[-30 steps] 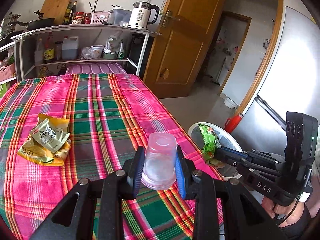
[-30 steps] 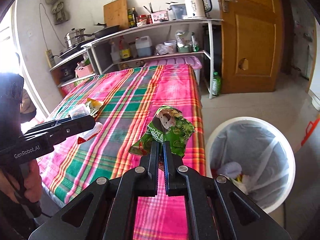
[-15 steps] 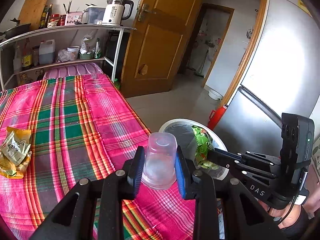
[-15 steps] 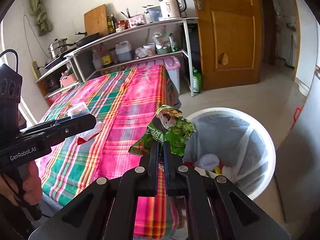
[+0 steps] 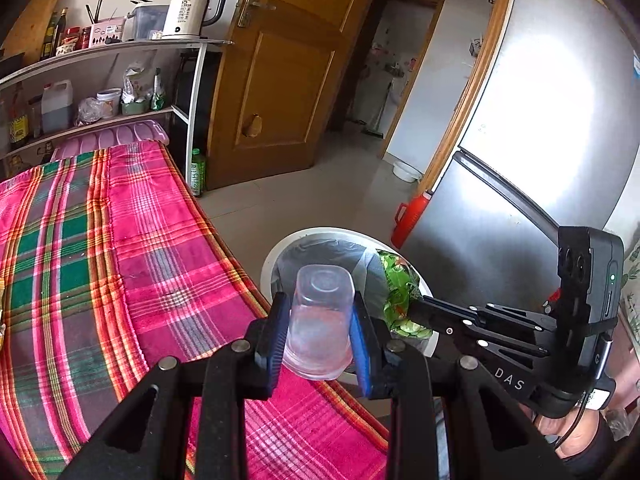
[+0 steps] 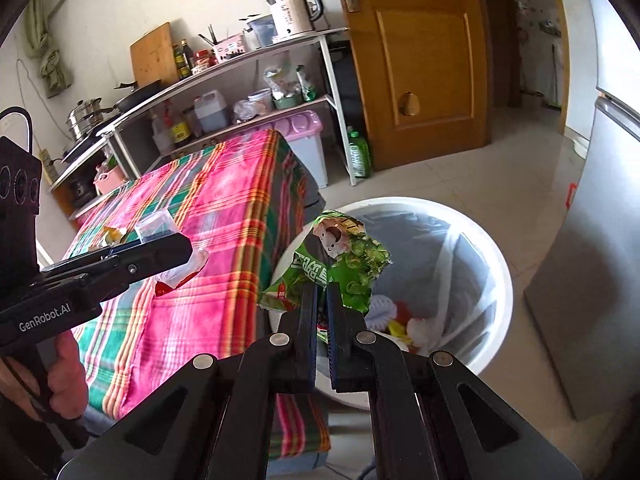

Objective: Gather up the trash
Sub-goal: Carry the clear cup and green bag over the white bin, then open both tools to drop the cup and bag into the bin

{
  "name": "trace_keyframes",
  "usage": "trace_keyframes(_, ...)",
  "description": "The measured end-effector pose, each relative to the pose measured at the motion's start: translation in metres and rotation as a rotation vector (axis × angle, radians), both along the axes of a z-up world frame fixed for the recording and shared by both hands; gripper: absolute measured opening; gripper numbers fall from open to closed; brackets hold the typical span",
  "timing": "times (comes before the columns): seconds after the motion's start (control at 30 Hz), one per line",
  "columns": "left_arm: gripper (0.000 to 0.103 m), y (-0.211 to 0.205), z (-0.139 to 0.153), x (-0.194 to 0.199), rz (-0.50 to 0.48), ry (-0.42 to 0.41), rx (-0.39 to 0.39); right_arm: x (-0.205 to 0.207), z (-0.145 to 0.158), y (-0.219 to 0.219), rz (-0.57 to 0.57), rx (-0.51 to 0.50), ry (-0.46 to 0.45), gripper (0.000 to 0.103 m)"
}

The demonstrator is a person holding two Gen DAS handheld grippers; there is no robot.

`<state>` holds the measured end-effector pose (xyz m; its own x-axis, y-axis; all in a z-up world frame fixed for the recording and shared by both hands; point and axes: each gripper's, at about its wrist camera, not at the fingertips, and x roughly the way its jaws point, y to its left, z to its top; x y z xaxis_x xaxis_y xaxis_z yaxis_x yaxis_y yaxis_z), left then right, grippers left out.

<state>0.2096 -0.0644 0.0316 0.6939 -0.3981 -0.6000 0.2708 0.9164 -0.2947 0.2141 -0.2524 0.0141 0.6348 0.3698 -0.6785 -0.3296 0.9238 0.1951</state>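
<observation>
Now the left gripper (image 5: pixel 320 334) is clamped on a clear cup (image 5: pixel 321 320) held upside down at the table (image 5: pixel 120 240) edge, beside the bin (image 6: pixel 496 276). Opposite, the right gripper (image 6: pixel 322 312) pinches a green wrapper (image 6: pixel 340 264) over the bin's near rim.

Clear plastic cup (image 5: pixel 322 320), green printed snack wrapper (image 6: pixel 340 264), white bin (image 6: pixel 496 280) w/ grey liner, pink/green/orange plaid tablecloth (image 5: pixel 100 248), brown door (image 6: pixel 424 60)

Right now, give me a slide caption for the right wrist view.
Right tool pinches a green snack wrapper beside the white trash bin.
</observation>
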Motion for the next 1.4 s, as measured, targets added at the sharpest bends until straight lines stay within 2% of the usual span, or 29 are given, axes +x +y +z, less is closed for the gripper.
trace_keyframes(0.8,0.031,-0.051,-0.036,0.038,-0.07,0.098,0.008,0.022,-0.041,-0.039,-0.094,0.026,0.128,0.007)
trace_keyframes(1.0,0.031,-0.056,-0.045,0.046,-0.077,0.133,0.011,0.023,-0.047,-0.043,-0.105,0.021,0.139,0.019)
trace_keyframes(1.03,0.032,-0.056,-0.046,0.047,-0.078,0.138,0.01,0.024,-0.047,-0.043,-0.108,0.021,0.138,0.019)
trace_keyframes(1.13,0.042,-0.055,-0.048,0.048,-0.073,0.15,0.01,0.024,-0.047,-0.045,-0.113,0.022,0.136,0.02)
trace_keyframes(1.4,0.042,-0.048,-0.044,0.041,-0.066,0.135,-0.007,0.019,-0.037,-0.045,-0.114,0.026,0.114,0.02)
